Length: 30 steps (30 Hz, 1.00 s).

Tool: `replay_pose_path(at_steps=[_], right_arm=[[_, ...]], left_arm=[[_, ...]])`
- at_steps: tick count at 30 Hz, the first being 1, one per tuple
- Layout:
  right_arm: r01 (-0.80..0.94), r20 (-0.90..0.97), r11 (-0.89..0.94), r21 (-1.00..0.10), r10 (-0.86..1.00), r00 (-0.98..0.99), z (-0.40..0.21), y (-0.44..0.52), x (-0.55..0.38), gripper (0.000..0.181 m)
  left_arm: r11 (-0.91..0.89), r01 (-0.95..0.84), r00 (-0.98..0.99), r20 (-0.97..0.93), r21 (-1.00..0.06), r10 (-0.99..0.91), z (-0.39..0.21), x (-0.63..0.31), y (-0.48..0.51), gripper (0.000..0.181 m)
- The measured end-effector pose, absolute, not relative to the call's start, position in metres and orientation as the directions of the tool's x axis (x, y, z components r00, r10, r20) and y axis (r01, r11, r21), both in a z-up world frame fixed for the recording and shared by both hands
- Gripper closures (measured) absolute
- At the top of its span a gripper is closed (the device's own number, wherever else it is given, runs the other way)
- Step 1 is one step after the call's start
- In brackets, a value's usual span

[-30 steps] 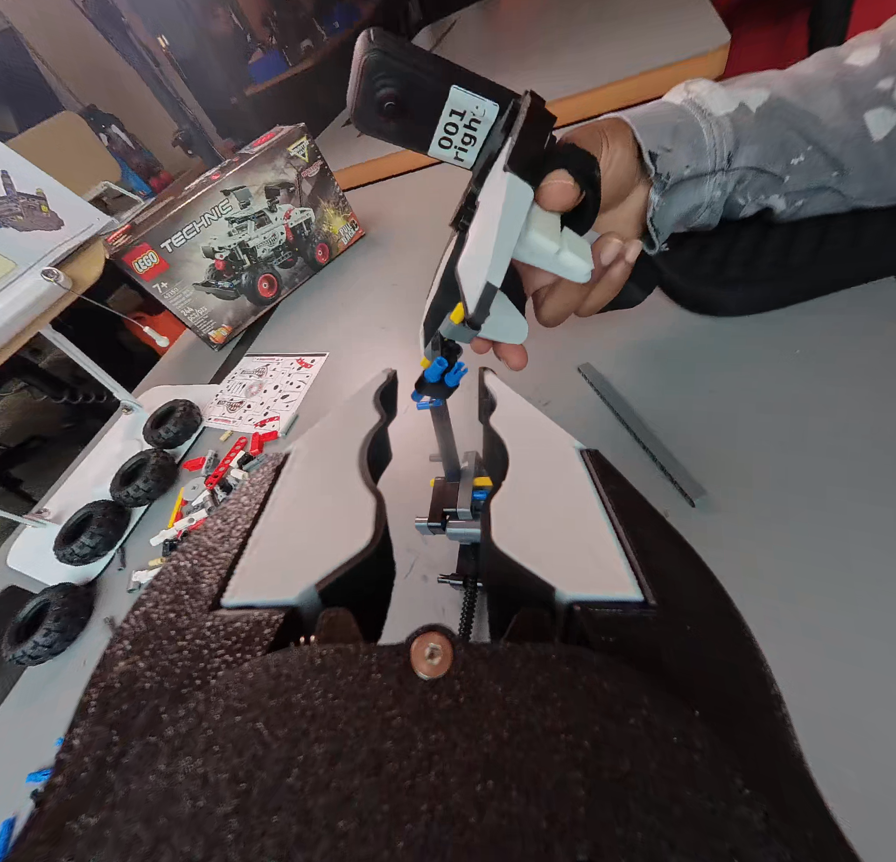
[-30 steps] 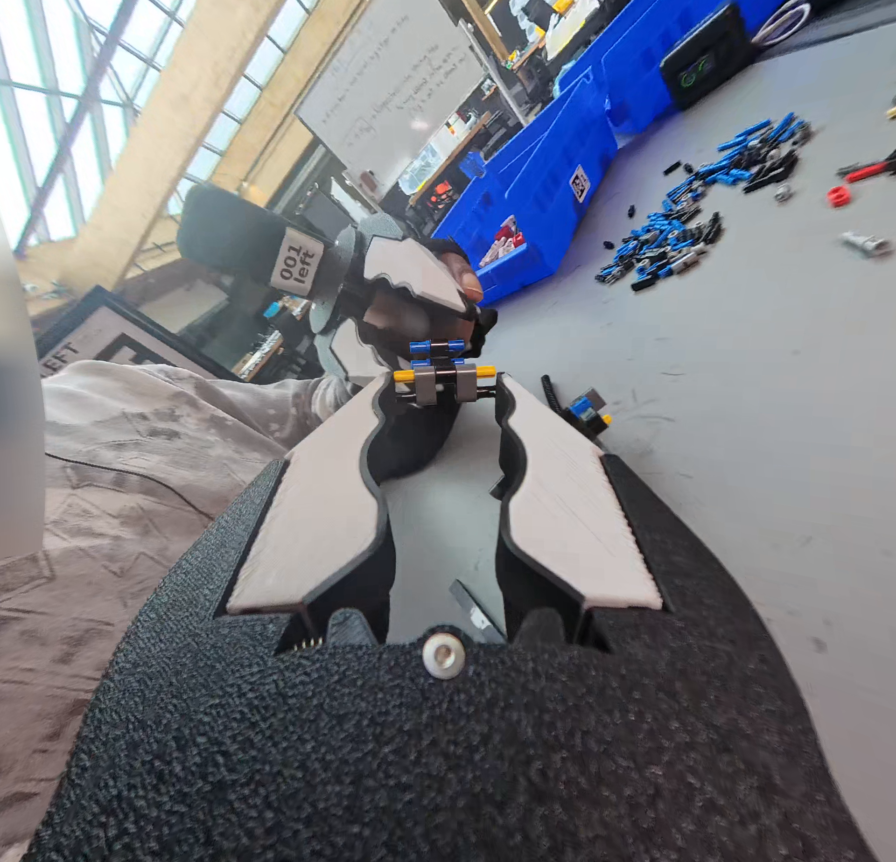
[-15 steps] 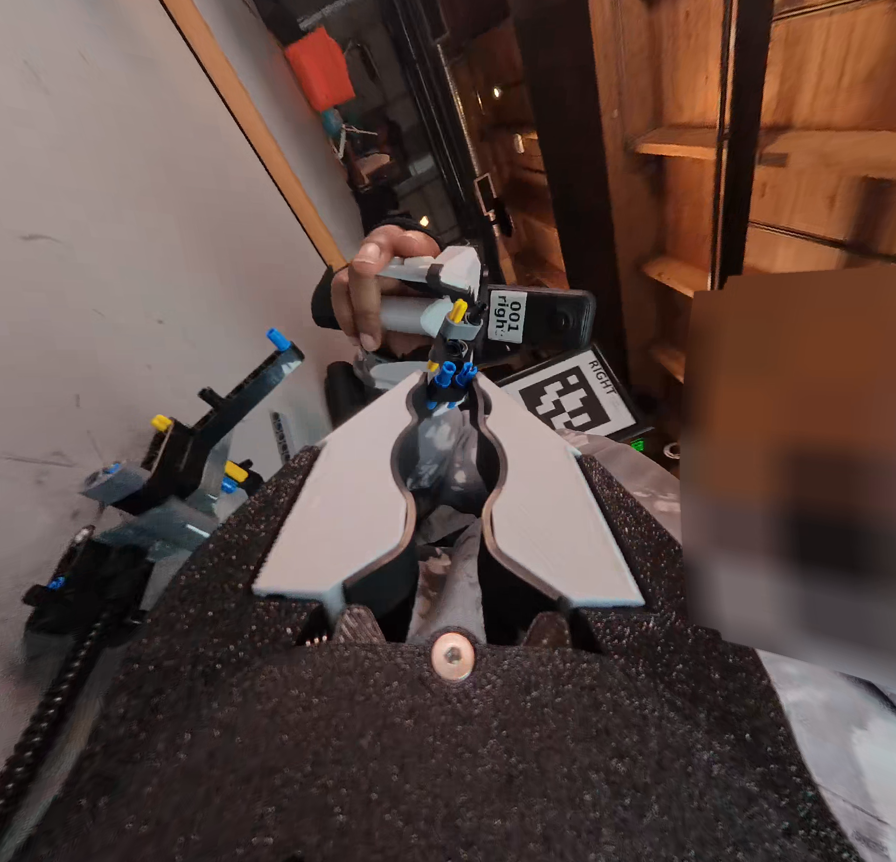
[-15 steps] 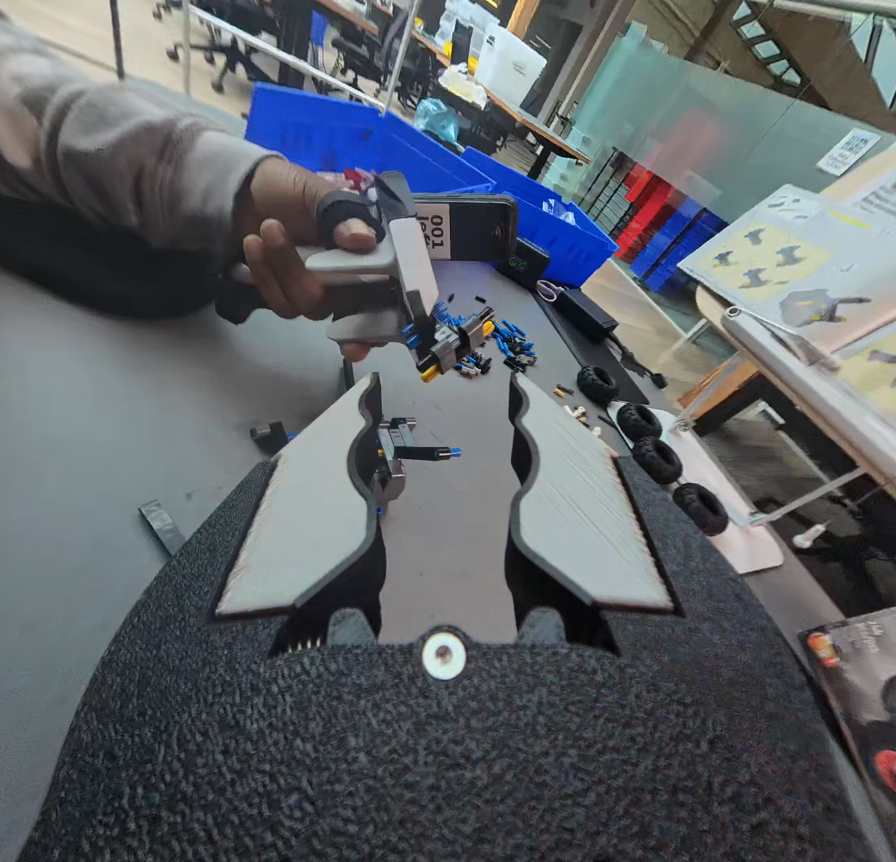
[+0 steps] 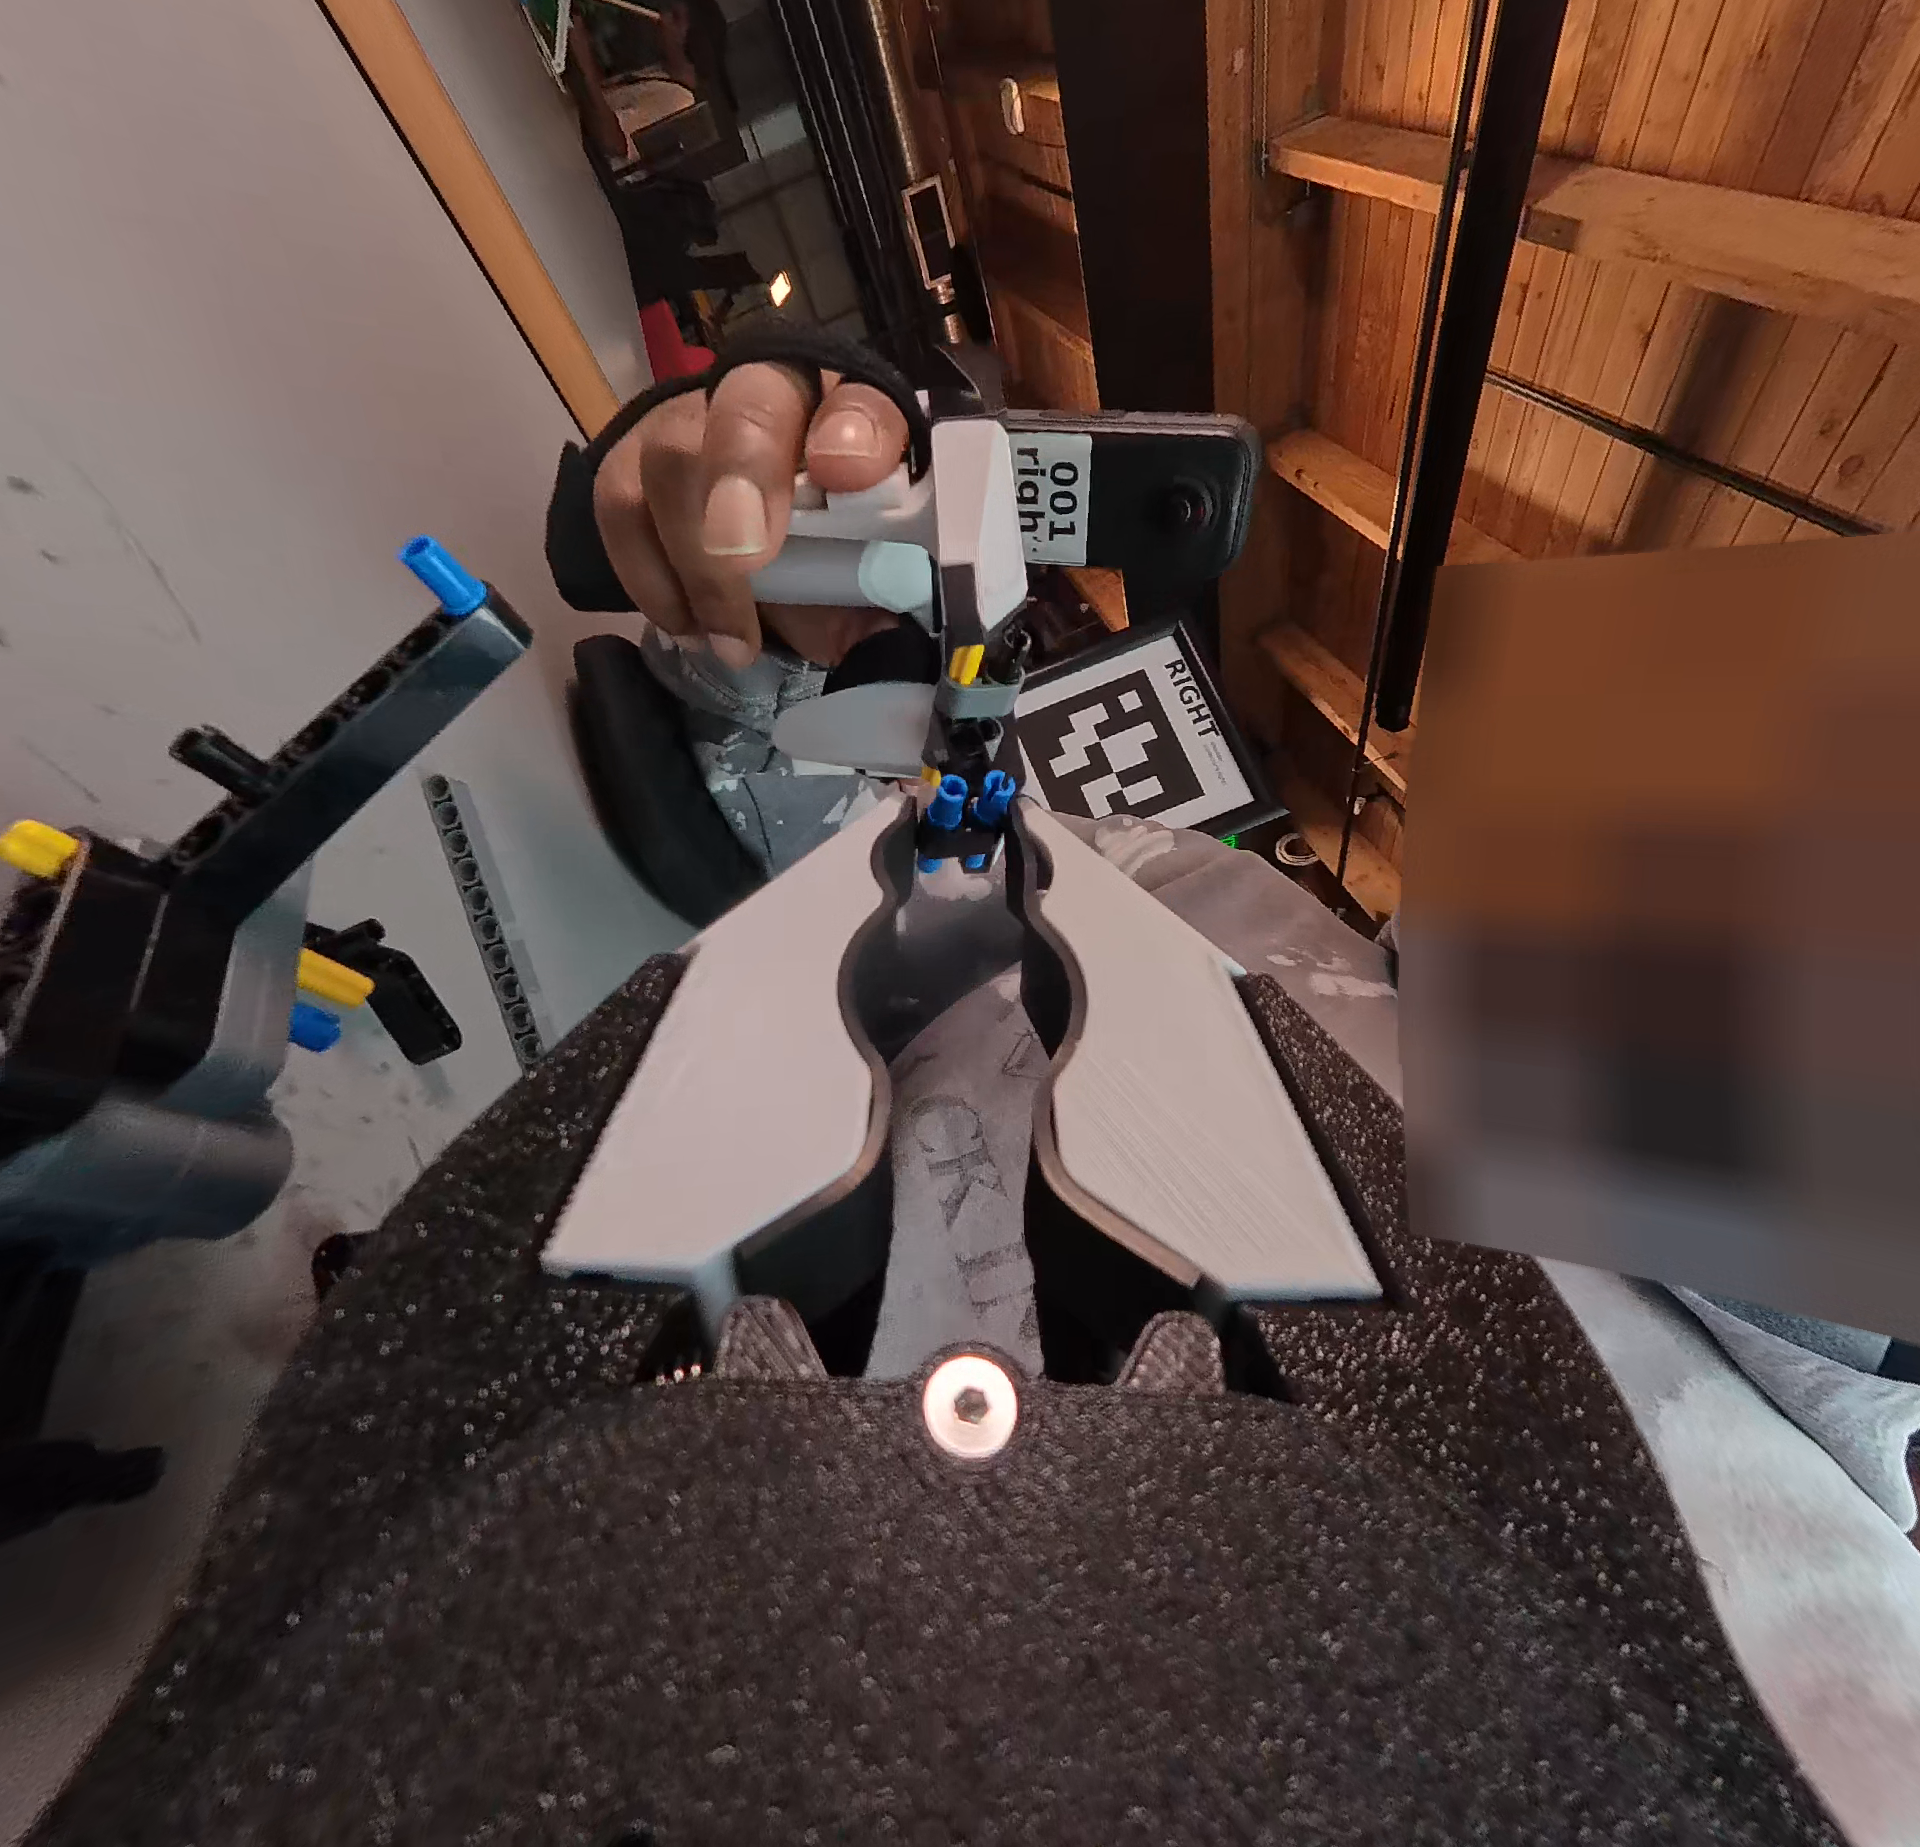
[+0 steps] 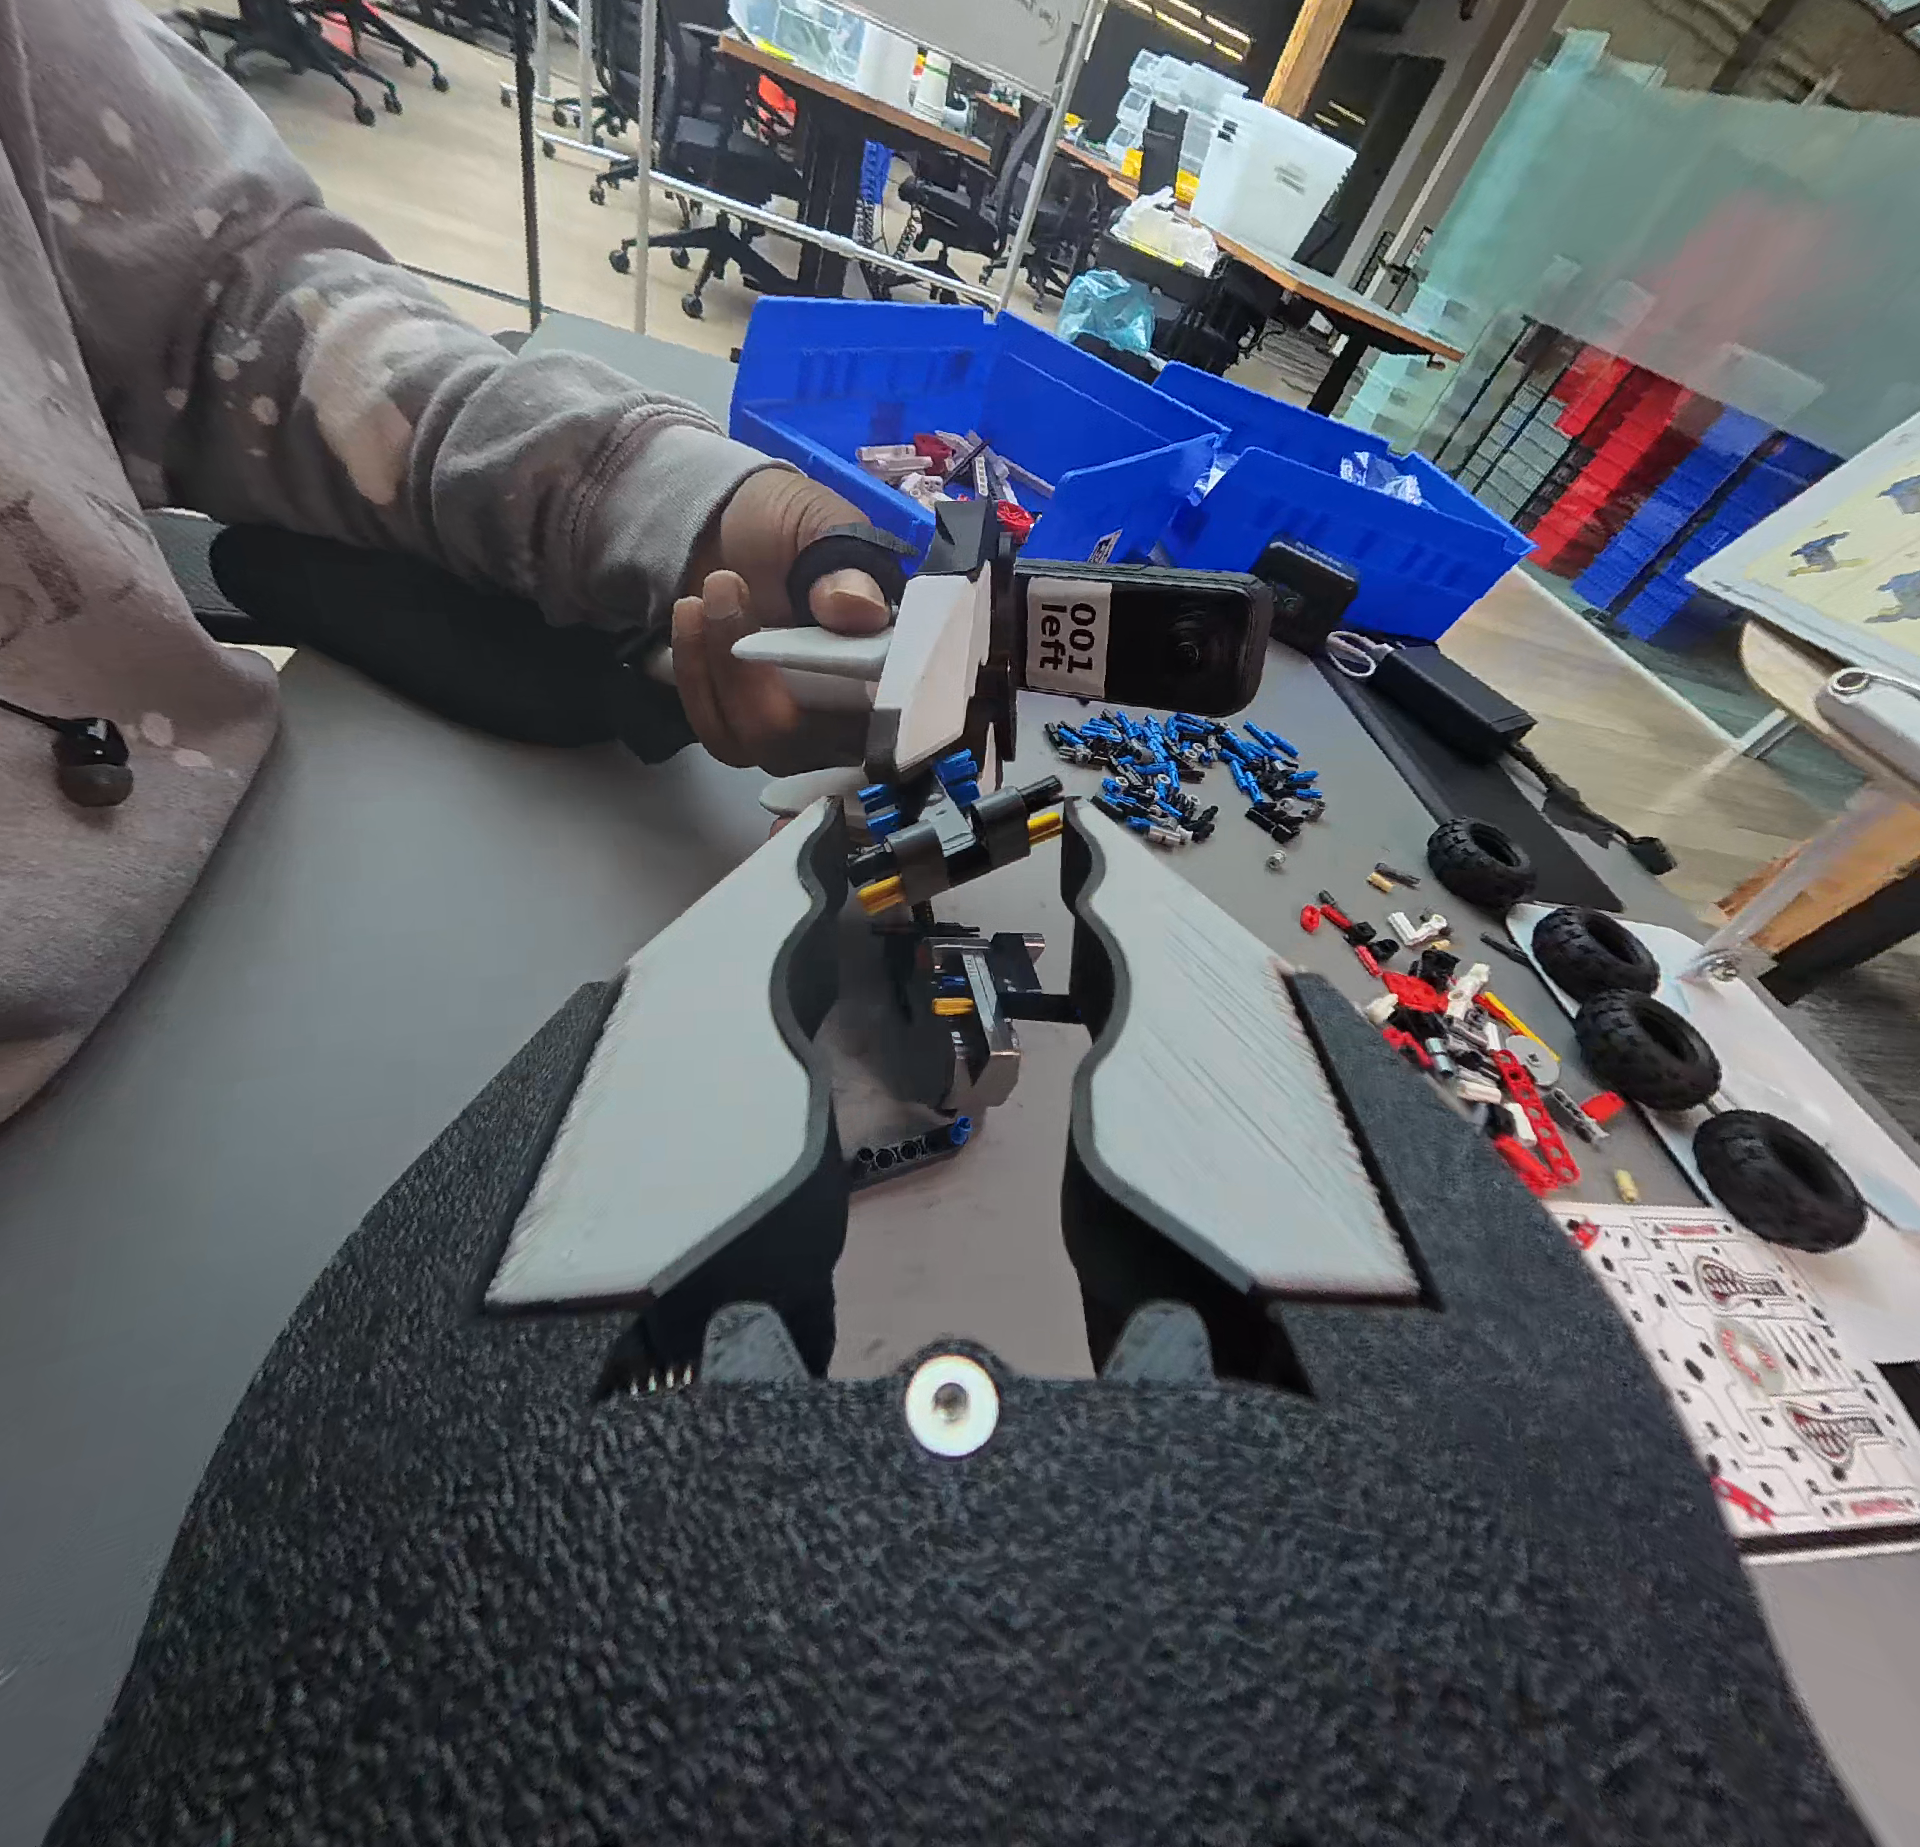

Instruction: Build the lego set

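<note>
Grey counter [image 6: 364, 966] carries loose pins [image 6: 1184, 758] and tyres [image 6: 1647, 1049] — above it, the left claw [image 5: 961, 831] pinches the small lego assembly [image 6: 951, 841]; the right claw [image 6: 951, 841] stands spread around it.

Small black-and-grey lego sub-assembly [image 6: 951, 841] with blue and yellow pins, held above table, tilted

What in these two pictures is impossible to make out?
- Left wrist view: the larger lego build is blurred and cut off by the left edge.
- Right wrist view: whether the right gripper actually touches the small lego assembly pinched by the left gripper; blur hides the contact.
- Right wrist view: the sticker sheet runs off the right edge.
</note>
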State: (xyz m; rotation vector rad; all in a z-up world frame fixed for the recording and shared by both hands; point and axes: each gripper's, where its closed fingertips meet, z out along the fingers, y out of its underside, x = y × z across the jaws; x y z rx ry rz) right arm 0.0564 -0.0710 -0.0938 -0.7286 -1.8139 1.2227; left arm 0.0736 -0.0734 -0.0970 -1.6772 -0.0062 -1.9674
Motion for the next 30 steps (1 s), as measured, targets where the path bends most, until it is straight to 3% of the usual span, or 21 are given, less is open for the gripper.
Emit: replay_pose_path(at_steps=[1,6,9,12,18,25,30], right_arm=[[0.04,0.266,0.33,-0.943,0.82,-0.506,-0.094,-0.07,0.055,0.141],[0.149,0.088,0.169,-0.974,0.894,-0.439,-0.094,-0.048,0.047,0.141],[0.17,-0.004,0.072,-0.983,0.91,-0.414,-0.09,-0.039,0.045,0.141],[0.197,-0.084,-0.001,-0.98,0.908,-0.411,-0.092,-0.038,0.043,0.141],[0.243,-0.181,-0.079,-0.967,0.883,-0.432,-0.098,-0.044,0.04,0.141],[0.24,-0.266,-0.17,-0.956,0.849,-0.457,-0.094,-0.047,0.038,0.141],[0.231,-0.308,-0.223,-0.947,0.833,-0.46,-0.091,-0.046,0.037,0.141]], left_arm=[[-0.84,0.413,-0.052,0.912,-0.351,-0.407,-0.098,0.072,-0.072,0.166],[-0.703,0.425,0.233,0.819,-0.571,-0.524,-0.103,0.049,-0.061,0.147],[-0.587,0.306,0.484,0.653,-0.75,-0.582,-0.111,0.04,-0.057,0.14],[-0.513,0.188,0.626,0.504,-0.838,-0.595,-0.118,0.039,-0.053,0.134],[-0.436,0.06,0.73,0.337,-0.898,-0.594,-0.123,0.04,-0.049,0.139],[-0.371,0.085,0.71,0.318,-0.925,-0.629,-0.106,0.041,-0.053,0.17],[-0.362,0.115,0.702,0.334,-0.925,-0.629,-0.101,0.039,-0.053,0.166]])
